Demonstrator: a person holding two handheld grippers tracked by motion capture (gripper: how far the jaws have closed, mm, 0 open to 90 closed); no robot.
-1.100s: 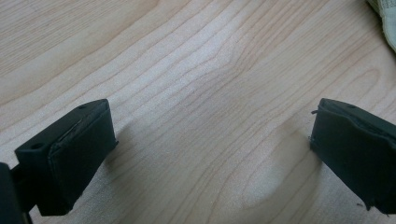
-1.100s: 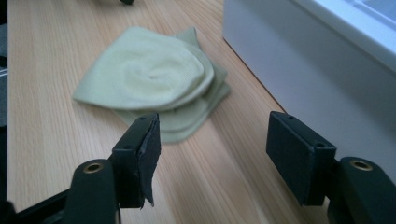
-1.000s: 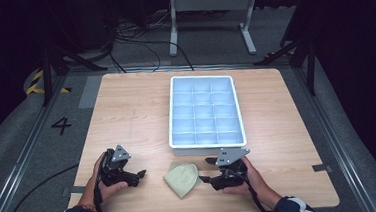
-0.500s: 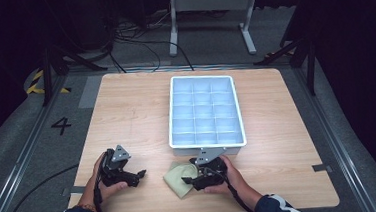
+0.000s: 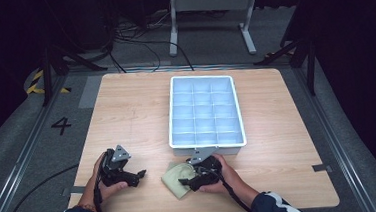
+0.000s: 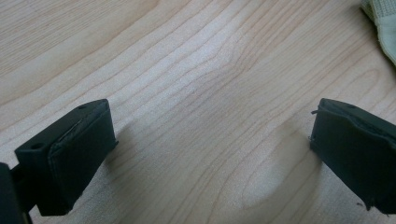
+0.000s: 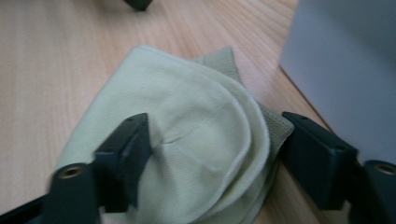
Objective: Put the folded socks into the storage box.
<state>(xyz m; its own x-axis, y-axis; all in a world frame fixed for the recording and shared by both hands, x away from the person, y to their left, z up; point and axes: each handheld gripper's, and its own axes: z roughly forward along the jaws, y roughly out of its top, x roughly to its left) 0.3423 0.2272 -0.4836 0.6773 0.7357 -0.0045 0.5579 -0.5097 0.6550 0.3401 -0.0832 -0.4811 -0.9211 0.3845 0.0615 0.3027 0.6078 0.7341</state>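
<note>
The person leans over the wooden surface (image 5: 136, 114) with a gripper in each hand, and the thing that matters here is a small folded cloth (image 5: 173, 177), pale yellow-green, lying near the front edge just before the white compartment tray (image 5: 207, 143). The right gripper (image 7: 212, 154) is down over it with its jaws spread wide, one on the cloth's top layer and the other at its far folded edge, close beside the tray wall; nothing is pinched yet. The left gripper (image 6: 210, 154) sits well off to the side over bare wood, jaws wide apart and empty, with only a corner of the cloth at the edge of its view. From the look of it the cloth is light, soft and limp, stacked in several rounded layers with a coarser ribbed layer underneath, so I'd expect it to sag and unfold if lifted by a single layer. Taking the whole thickness at the folded edge, where the layers meet, seems the safer hold, and the smooth wood may let it slide as the jaws close
</note>
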